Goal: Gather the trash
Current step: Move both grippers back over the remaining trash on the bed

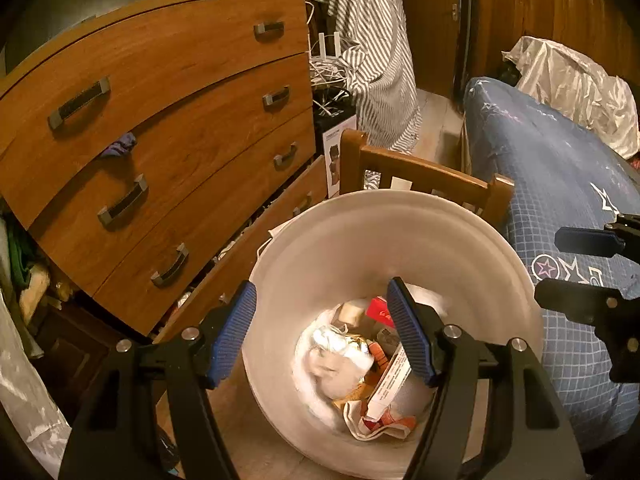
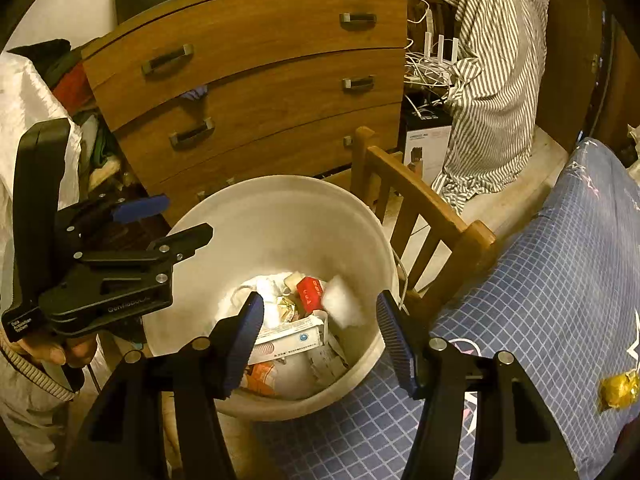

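Both grippers hung over the white trash bin (image 1: 400, 232) on the floor, wedged between the wooden dresser (image 1: 168, 120), a wooden chair (image 1: 420, 172) and the bed with the blue grid sheet (image 1: 560, 184). Left gripper (image 1: 322, 332) was spread wide, nothing between its blue pads, aimed down into the bin. Right gripper (image 2: 320, 336) was also spread wide and empty, over the bin's near rim. A blurred white wad (image 2: 344, 304) showed in the gap between the right gripper's fingers, above the bin contents; can't tell if it was resting on the pile. Bin held a pile of trash: a red packet (image 2: 310, 292), a white carton (image 2: 292, 336), crumpled white paper (image 1: 340, 364) and orange-printed wrappers (image 1: 384, 424). One gold foil wrapper (image 2: 618, 390) lay on the bed sheet, well apart from the bin, off to the right gripper's right. Striped cloth (image 2: 492, 80) hung beside the dresser.
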`<state>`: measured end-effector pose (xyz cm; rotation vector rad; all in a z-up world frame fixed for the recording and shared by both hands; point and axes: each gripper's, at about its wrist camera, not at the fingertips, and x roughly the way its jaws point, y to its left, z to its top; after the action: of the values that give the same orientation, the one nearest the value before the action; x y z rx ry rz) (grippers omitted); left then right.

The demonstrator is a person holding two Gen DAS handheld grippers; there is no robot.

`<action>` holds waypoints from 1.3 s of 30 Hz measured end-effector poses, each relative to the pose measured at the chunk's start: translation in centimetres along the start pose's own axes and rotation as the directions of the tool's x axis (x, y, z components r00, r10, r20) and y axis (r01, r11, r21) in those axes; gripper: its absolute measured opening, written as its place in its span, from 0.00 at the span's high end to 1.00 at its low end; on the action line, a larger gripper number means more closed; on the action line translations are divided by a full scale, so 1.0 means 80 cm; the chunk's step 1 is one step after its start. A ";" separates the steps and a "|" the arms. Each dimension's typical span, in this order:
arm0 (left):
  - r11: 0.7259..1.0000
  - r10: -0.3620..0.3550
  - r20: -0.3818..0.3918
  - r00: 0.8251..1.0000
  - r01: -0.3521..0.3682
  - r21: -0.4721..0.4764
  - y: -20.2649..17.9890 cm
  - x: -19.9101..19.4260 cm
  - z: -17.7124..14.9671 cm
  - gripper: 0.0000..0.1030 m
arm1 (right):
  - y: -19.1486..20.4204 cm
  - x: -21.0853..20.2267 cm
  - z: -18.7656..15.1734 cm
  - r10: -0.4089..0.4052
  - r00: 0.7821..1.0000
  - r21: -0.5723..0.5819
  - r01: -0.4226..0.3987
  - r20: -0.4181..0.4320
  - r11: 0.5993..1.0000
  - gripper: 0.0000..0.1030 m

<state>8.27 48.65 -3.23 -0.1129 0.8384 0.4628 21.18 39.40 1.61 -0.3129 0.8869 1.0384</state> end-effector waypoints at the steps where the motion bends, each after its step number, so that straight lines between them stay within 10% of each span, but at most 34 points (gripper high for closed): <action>1: 1.000 -0.001 -0.001 1.000 0.001 0.005 0.000 0.001 0.001 0.37 | -0.002 -0.002 -0.001 -0.002 1.000 0.003 0.002 0.002 1.000 0.42; 13: 0.989 -0.112 0.007 0.994 0.111 0.099 -0.051 -0.021 -0.007 0.37 | -0.040 -0.071 -0.055 -0.051 0.994 0.051 0.046 0.101 0.998 0.42; 21: 0.942 -0.290 0.015 0.957 0.283 0.179 -0.147 -0.049 -0.032 0.22 | -0.120 -0.176 -0.168 -0.182 0.961 0.196 0.142 0.208 0.970 0.42; 39: 0.771 -0.517 -0.148 0.843 0.534 0.348 -0.396 -0.086 -0.112 0.17 | -0.331 -0.360 -0.491 -0.477 0.872 0.632 0.313 0.104 0.709 0.41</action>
<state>11.99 15.41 -6.78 0.0021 0.8829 -0.2414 18.47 -15.49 -5.55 0.1716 0.8112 0.3370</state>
